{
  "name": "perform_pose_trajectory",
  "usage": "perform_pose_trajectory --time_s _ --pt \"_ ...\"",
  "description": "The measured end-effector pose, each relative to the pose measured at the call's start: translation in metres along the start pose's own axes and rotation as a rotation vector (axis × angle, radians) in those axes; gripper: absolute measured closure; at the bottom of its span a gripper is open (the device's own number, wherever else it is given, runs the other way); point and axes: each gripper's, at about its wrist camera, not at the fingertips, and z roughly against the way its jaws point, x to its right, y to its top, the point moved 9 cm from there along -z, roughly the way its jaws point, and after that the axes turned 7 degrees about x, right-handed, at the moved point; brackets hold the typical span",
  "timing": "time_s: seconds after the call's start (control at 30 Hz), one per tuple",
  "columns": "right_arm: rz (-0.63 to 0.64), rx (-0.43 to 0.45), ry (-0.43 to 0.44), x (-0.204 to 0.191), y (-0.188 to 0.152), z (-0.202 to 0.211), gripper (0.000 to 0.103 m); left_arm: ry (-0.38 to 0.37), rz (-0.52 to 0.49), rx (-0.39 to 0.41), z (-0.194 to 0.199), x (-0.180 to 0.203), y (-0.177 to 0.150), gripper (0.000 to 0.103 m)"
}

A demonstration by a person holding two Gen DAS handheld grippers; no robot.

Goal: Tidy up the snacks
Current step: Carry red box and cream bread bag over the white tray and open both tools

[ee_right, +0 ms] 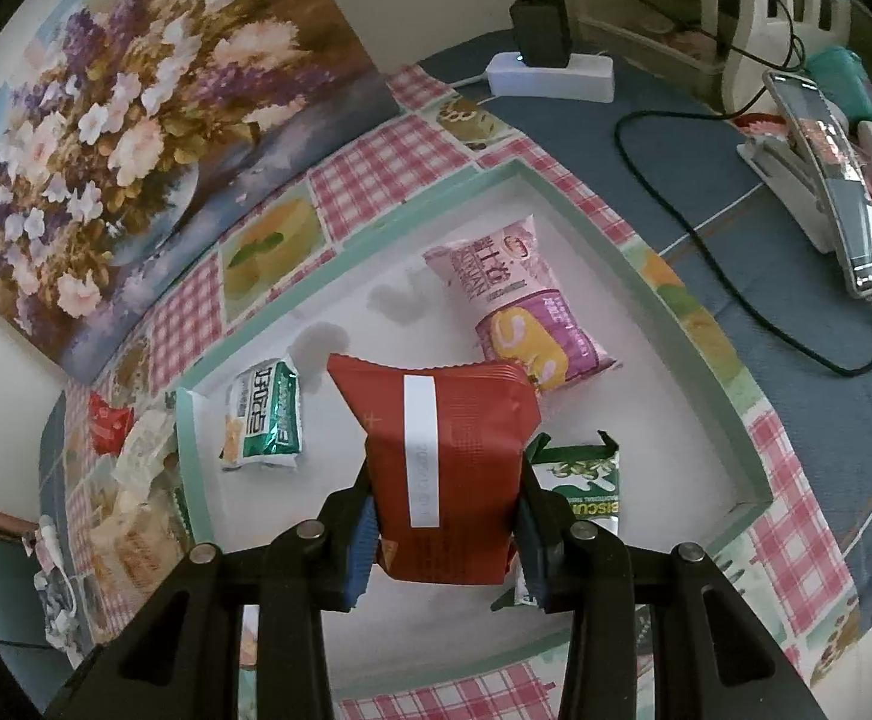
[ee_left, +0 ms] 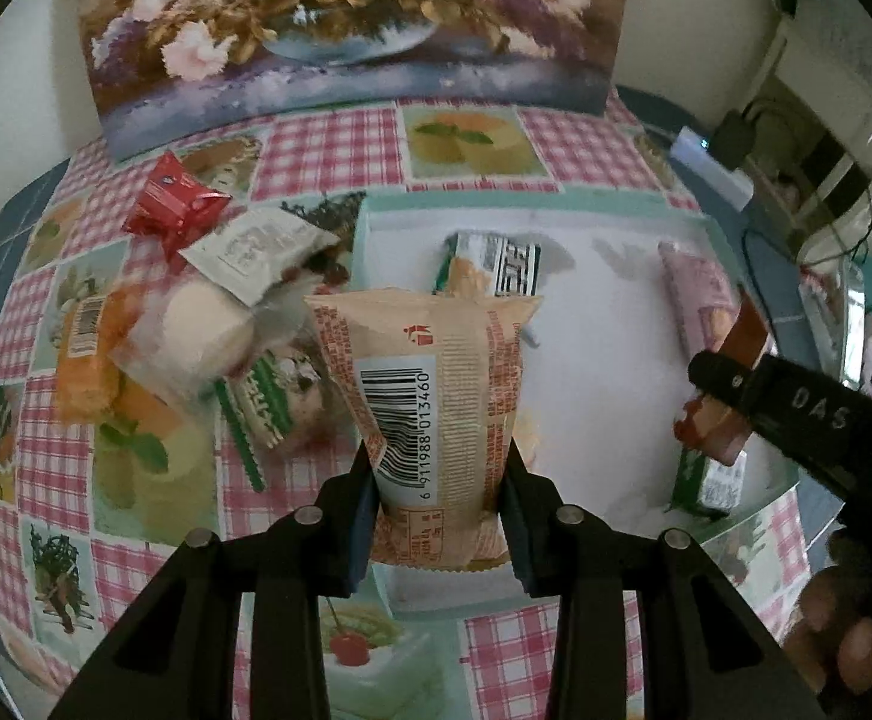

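Beige packet, red packet, mint-rimmed white tray, pink-checked, perhaps fruit-printed, tablecloth.

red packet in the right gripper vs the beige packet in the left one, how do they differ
The red packet is plain apart from a white date strip; the beige packet shows a barcode and dense print. The red packet, in the right gripper, hangs over the middle of the tray; the beige packet, in the left gripper, hangs over the tray's near left edge. Both are sealed snack packets clamped by their lower end.
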Motion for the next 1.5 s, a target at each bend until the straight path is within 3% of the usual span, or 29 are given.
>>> perform_pose_trajectory --time_s 0.23,0.77,0.83,0.9,1.07,1.2,1.3,1.37,1.43,1.5 --pt "0.027 -0.028 0.012 -0.010 -0.006 -0.009 0.061 0.004 -0.026 -0.054 -0.015 0.006 -0.011 0.065" --pt "0.035 -0.043 0.001 -0.009 -0.007 -0.011 0.061 -0.032 -0.073 -0.080 -0.026 0.029 -0.015 0.064" --pt "0.039 -0.040 -0.006 -0.009 -0.007 -0.011 0.060 -0.034 -0.063 -0.082 -0.026 0.027 -0.014 0.058" --pt "0.043 -0.038 -0.003 -0.010 -0.006 -0.010 0.060 -0.031 -0.054 -0.078 -0.026 0.025 -0.012 0.040" --pt "0.057 -0.023 -0.009 -0.010 -0.003 -0.007 0.053 -0.032 -0.052 -0.050 -0.018 0.024 -0.006 0.038" --pt "0.058 -0.012 -0.010 -0.010 -0.001 -0.005 0.051 -0.024 -0.048 -0.024 -0.011 0.021 -0.002 0.027" --pt "0.055 0.007 -0.014 -0.008 0.002 -0.001 0.038 -0.015 -0.026 0.006 -0.005 0.014 0.004 0.021" --pt "0.051 0.015 -0.016 -0.006 0.004 0.000 0.036 0.001 -0.006 0.025 -0.002 0.006 0.007 0.013" --pt "0.045 0.019 -0.018 -0.005 0.005 0.001 0.026 0.021 0.018 0.048 0.001 -0.003 0.011 0.013" --pt "0.043 0.024 -0.016 -0.005 0.006 0.000 0.026 0.033 0.041 0.063 0.004 -0.012 0.013 0.013"
